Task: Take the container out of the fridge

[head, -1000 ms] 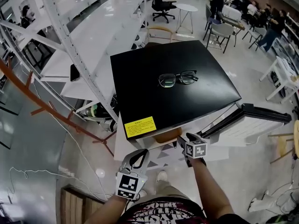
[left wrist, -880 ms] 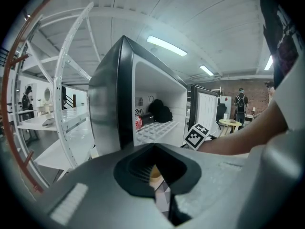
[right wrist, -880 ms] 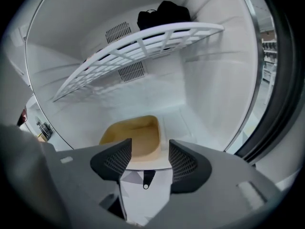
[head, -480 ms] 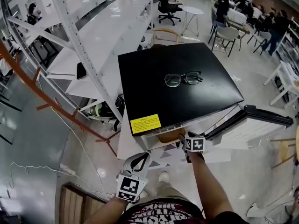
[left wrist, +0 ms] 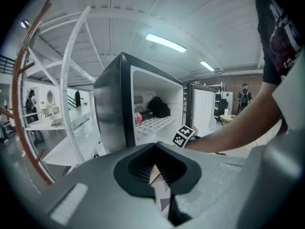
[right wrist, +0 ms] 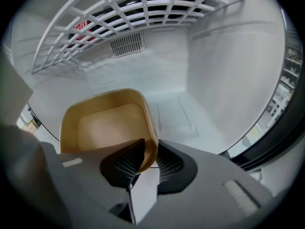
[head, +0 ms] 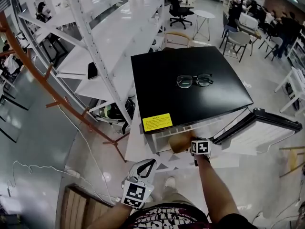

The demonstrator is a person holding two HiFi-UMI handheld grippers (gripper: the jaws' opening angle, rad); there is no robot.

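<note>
Closest in, at the bottom of the head view, the left tongs (head: 146,165) are held low by the person's body, well apart from the fridge (head: 162,80). In the left gripper view they're seen fully closed, with nothing pinched between them.

A bit further up the frame, the right tongs (head: 187,144) are poked into the fridge's open front. Their jaws have just been closing and are now clamped on the near wall of the container (right wrist: 107,125), with one pad inside the rim and one outside. The container is a tan open tub with nothing seen inside. It's found in the fridge's bottom compartment, right at the front edge, under the white wire shelf (right wrist: 143,11).

The door (head: 259,128) is swung open toward the right of the frame. A pair of glasses (head: 194,80) is laid on the fridge's black top, and a yellow sticker (head: 157,122) is stuck near its front edge. A white rack (head: 90,46) is stood just beside the fridge on the left, and chairs (head: 180,6) can be spotted along the top of the frame.
</note>
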